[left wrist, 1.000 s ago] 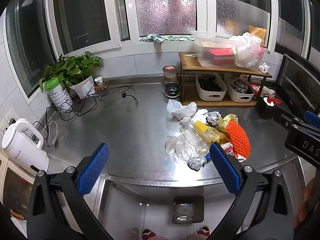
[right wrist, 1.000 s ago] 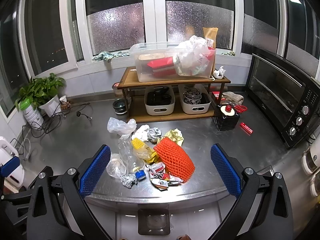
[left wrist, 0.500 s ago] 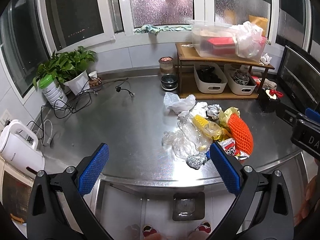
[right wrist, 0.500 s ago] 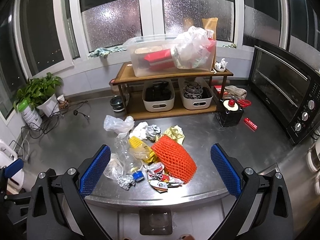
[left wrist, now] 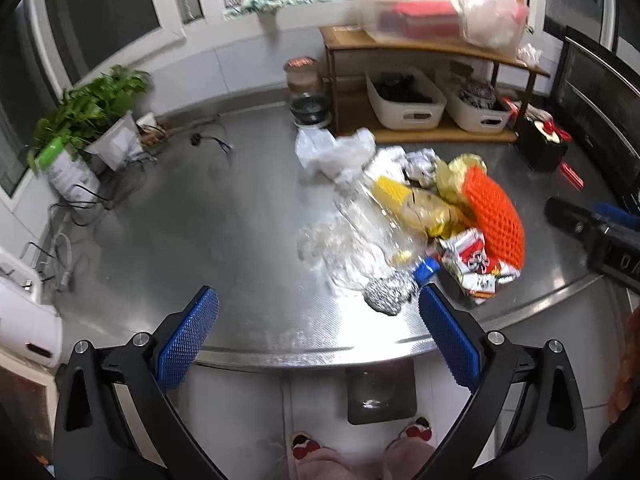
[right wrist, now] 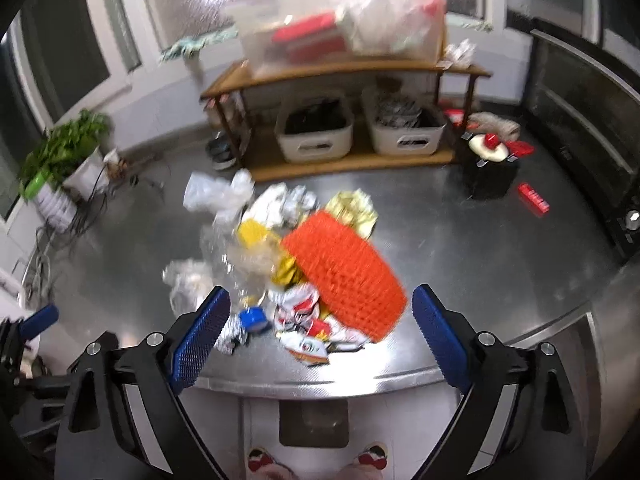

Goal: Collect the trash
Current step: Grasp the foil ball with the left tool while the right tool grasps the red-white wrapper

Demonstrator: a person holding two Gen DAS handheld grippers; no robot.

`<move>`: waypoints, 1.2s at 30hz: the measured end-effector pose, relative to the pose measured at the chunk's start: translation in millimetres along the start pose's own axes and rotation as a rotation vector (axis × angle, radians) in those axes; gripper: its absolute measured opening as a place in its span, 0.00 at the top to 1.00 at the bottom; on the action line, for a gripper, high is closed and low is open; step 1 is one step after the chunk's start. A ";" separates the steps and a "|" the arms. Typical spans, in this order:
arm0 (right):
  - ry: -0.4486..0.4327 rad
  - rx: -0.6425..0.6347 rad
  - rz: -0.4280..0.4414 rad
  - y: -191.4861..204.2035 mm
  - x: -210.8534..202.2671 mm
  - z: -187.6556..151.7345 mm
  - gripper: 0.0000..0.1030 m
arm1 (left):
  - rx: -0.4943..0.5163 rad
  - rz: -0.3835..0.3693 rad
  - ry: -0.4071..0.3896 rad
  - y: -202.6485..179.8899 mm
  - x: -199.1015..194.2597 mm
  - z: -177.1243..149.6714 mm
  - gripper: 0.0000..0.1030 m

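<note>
On the steel counter (left wrist: 192, 240) in front of me, the trash lies in one loose pile near the front edge: an orange net (right wrist: 344, 276), a clear bottle (left wrist: 376, 220) with a blue cap (right wrist: 252, 317), a foil ball (left wrist: 390, 294), printed wrappers (right wrist: 308, 328) and thin plastic bags (left wrist: 336, 152).

My left gripper (left wrist: 318, 338) is wide open and holds nothing; the foil ball sits just beside its right pad.

My right gripper (right wrist: 320, 338) is open too, its jaws just narrowed a little, with nothing pinched; net and wrappers lie ahead between the pads.

I judge these risks. The pile is tangled, so lifting one piece may drag others off the edge to the floor. The bottle is slick and round and could squirt out of a pinch. Both views are blurred, so my aim is uncertain. My grippers are near each other and could collide over the pile.
</note>
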State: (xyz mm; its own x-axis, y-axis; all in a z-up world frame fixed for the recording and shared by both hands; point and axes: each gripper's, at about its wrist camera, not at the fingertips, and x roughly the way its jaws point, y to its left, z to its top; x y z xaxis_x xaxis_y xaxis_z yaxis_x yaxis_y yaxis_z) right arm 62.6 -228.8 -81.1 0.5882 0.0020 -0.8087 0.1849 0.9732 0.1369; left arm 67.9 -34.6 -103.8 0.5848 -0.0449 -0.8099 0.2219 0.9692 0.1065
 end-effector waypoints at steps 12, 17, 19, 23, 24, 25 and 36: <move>0.139 -0.079 0.037 10.9 73.5 -30.5 0.31 | 0.048 -0.088 0.136 -11.3 69.7 -35.2 0.33; 0.156 -0.121 0.034 13.1 91.8 -30.2 0.37 | 0.061 -0.105 0.151 -11.9 83.5 -33.6 0.38; 0.169 -0.144 0.032 15.5 99.7 -30.2 0.37 | 0.063 -0.115 0.155 -13.5 87.3 -31.2 0.39; 0.198 -0.165 0.020 16.3 113.3 -33.4 0.37 | 0.072 -0.148 0.167 -20.3 97.1 -26.6 0.39; 0.201 -0.165 0.025 15.5 115.2 -33.7 0.37 | 0.075 -0.155 0.172 -22.9 100.9 -25.4 0.39; 0.202 -0.168 0.023 14.8 117.1 -33.4 0.37 | 0.077 -0.163 0.177 -24.7 104.2 -24.1 0.39; 0.271 -0.166 0.033 4.6 138.7 -38.1 0.38 | 0.113 -0.207 0.215 -46.3 137.3 -11.9 0.40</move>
State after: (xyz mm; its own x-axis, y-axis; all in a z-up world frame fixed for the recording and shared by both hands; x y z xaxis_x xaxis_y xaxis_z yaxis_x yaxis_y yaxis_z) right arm 115.1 -215.3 -214.4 0.3569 0.0741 -0.9312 0.0251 0.9957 0.0889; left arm 128.6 -82.7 -226.8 0.3422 -0.1741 -0.9233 0.4111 0.9114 -0.0194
